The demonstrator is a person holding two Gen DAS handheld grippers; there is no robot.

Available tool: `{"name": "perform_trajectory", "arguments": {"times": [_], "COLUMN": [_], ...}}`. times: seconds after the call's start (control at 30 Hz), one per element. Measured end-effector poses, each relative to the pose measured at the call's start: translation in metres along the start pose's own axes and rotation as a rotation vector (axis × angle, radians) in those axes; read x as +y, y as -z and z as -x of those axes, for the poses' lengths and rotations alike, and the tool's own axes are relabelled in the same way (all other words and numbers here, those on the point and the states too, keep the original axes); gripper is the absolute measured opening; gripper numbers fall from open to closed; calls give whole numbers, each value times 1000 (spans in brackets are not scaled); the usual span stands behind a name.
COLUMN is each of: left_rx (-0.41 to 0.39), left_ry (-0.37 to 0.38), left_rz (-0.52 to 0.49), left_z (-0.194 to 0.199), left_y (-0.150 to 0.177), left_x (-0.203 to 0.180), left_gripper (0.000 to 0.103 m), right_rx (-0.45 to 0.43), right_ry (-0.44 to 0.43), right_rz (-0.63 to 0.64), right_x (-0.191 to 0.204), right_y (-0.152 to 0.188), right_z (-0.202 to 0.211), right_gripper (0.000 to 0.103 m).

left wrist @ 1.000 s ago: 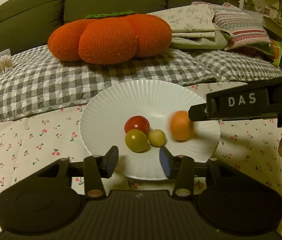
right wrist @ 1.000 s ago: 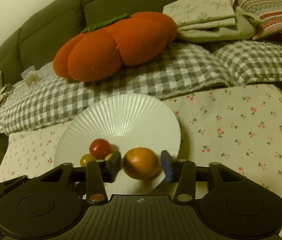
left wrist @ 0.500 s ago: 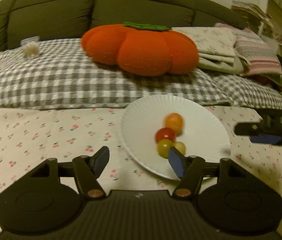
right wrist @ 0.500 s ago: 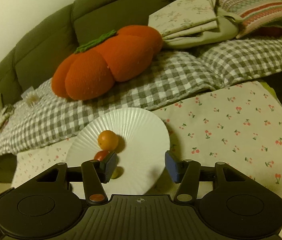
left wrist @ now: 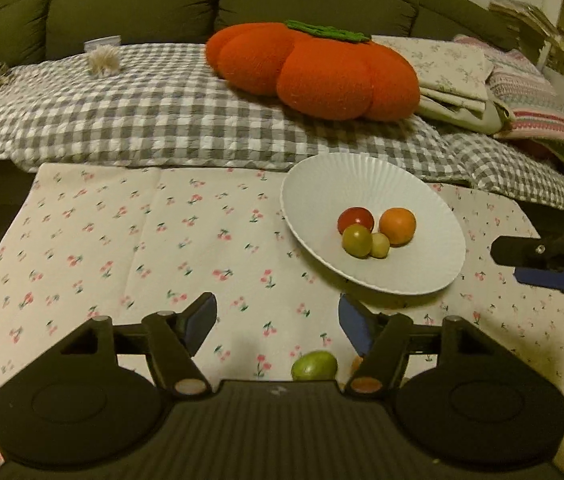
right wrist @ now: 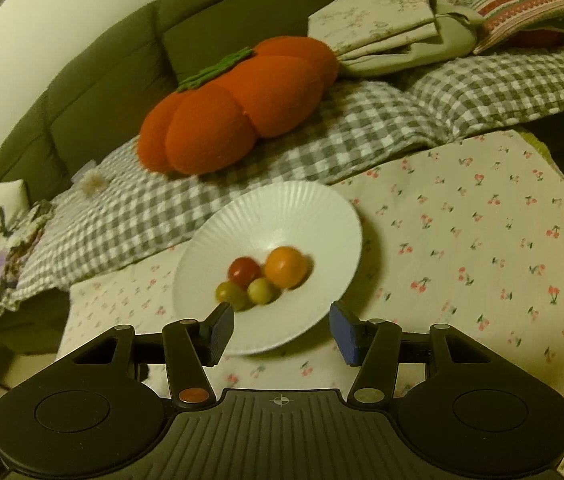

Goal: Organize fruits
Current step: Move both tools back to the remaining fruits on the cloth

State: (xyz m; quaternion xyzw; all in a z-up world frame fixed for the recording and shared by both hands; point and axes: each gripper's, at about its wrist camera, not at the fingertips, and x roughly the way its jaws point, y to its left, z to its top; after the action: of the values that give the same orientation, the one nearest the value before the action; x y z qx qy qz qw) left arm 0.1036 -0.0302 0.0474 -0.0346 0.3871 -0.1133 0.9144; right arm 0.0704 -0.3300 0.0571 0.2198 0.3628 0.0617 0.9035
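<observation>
A white ribbed plate (left wrist: pixel 362 176) (right wrist: pixel 302 208) on the cherry-print cloth holds an orange fruit (left wrist: pixel 397 225) (right wrist: pixel 286 267), a red tomato (left wrist: pixel 355 220) (right wrist: pixel 245 271), a yellow-green tomato (left wrist: pixel 357 241) (right wrist: pixel 232 295) and a small pale one (left wrist: pixel 380 245) (right wrist: pixel 261 290). A green fruit (left wrist: pixel 314 366) lies on the cloth close under my left gripper (left wrist: pixel 277 322), with an orange-red one (left wrist: pixel 356 364) partly hidden beside it. My left gripper is open and empty. My right gripper (right wrist: pixel 282 330) is open and empty, just before the plate's near rim; it also shows at the right edge of the left wrist view (left wrist: pixel 542 264).
A big orange pumpkin cushion (left wrist: pixel 314 68) (right wrist: pixel 237 104) lies on a grey checked blanket (left wrist: pixel 121 112) behind the cloth. Folded linens and a striped pillow (left wrist: pixel 522 92) are stacked at the back right. A green sofa (left wrist: pixel 161 4) stands behind.
My right gripper let go of the orange fruit onto the plate and drew back. My left gripper pulled back and left, bringing the green fruit into view.
</observation>
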Motion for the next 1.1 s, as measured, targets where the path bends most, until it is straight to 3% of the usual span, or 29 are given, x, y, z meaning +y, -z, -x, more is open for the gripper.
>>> {"name": "perform_trajectory", "arguments": {"times": [0.53, 0.7, 1.1], "left_rx": [70, 105, 116], "left_ry": [-26, 8, -27], "left_rz": [42, 77, 62], "left_z": [38, 35, 24], "left_y": [38, 47, 54], "left_x": [14, 17, 27], "left_gripper": [79, 79, 80], "right_rx": [75, 89, 117], "right_ry": [-71, -78, -46], "right_rz": [62, 73, 92], "right_x": [36, 39, 33], "right_y": [38, 52, 63], "right_z": [16, 21, 15], "right_gripper": [65, 65, 65]}}
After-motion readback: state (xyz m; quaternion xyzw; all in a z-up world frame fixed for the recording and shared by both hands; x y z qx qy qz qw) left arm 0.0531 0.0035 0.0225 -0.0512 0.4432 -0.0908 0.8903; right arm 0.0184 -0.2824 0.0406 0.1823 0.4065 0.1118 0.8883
